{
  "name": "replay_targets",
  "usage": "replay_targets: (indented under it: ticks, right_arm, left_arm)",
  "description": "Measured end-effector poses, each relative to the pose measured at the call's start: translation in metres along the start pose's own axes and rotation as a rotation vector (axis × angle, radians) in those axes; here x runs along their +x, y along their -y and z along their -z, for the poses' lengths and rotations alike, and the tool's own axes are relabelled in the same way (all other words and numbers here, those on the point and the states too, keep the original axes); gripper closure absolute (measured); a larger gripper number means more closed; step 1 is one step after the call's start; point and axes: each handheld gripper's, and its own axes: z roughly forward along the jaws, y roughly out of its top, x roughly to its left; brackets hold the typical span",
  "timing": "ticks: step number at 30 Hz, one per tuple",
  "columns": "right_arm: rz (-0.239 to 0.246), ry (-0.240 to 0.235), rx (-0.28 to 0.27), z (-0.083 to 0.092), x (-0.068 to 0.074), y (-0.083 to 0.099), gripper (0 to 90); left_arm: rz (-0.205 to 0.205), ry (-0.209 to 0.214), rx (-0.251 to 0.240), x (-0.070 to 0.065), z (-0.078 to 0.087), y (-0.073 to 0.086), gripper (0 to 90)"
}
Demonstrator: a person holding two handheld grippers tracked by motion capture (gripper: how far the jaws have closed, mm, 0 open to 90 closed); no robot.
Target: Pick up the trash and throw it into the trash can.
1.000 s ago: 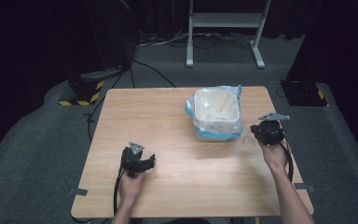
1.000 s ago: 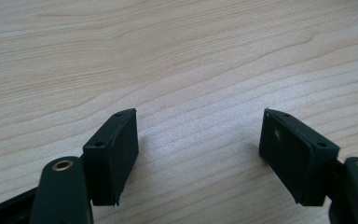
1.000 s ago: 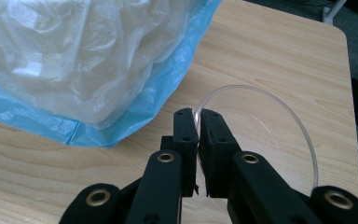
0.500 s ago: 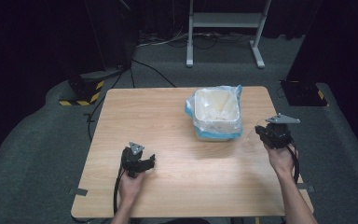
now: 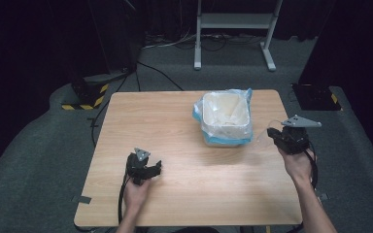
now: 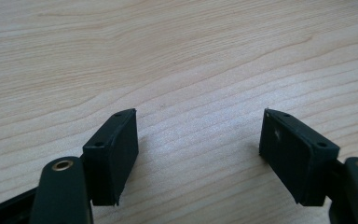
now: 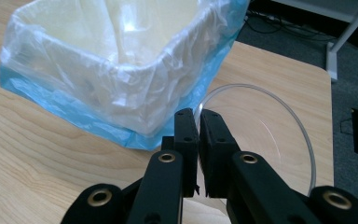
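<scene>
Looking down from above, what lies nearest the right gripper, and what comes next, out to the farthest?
1. Clear round dish, pinched by its rim in the right gripper.
2. Lined bin, just to the dish's left on the table.
3. Left gripper, across the table near the front edge.
4. White stand, on the floor beyond the table.

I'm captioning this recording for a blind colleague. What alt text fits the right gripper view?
The right gripper, its two black jaws shut, pinches the rim of a clear round plastic dish just beside a white square bin lined with a clear and blue plastic bag. Both are above a light wooden table.
</scene>
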Motion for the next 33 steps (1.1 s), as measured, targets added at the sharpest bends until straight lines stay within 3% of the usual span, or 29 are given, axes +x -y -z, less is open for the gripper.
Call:
replay_targets:
  ticks: [7,25,33]
  right_arm:
    - [0.016,-0.010,-0.019,0.008,0.002,-0.011,86.1]
    - [-0.011,-0.072,-0.089,0.025,-0.002,-0.040,85.9]
    - [0.013,-0.089,-0.117,0.027,0.003,-0.058,85.9]
  left_arm:
    - [0.000,0.000,0.000,0.000,0.000,0.000,27.9]
    - [-0.001,-0.001,0.000,0.000,0.000,0.000,27.9]
    - [0.000,0.000,0.000,0.000,0.000,0.000,27.9]
